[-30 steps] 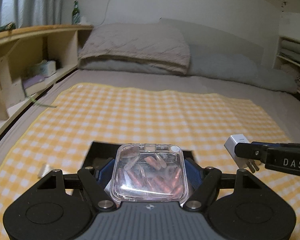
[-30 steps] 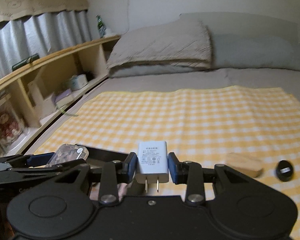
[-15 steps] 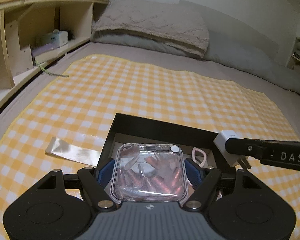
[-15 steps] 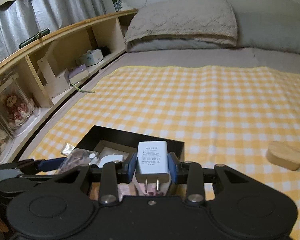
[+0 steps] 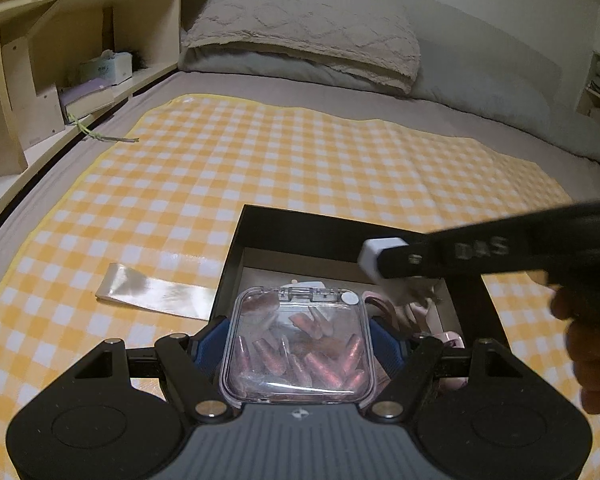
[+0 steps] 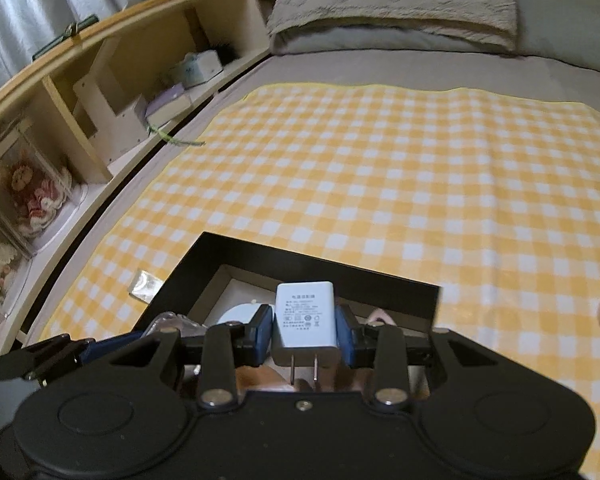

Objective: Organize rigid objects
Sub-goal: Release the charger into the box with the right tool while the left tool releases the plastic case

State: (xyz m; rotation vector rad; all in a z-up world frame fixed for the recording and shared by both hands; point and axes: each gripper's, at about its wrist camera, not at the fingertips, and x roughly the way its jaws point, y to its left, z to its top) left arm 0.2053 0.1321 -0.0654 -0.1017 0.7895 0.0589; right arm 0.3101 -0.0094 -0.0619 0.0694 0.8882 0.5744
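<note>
Covering the bed (image 5: 228, 84), one yellow checked cloth (image 5: 300, 168) carries one black box (image 5: 284, 232) beneath both tongs: left tongs (image 5: 299, 346) clamp one clear case (image 5: 298, 344), right tongs (image 6: 305, 330) clamp one white charger (image 6: 305, 320).

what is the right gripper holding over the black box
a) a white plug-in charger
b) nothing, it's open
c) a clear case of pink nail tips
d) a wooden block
a: in the right wrist view the right gripper is shut on the white charger, prongs pointing back toward the camera, above the black box; the clear case is in the left gripper.
</note>
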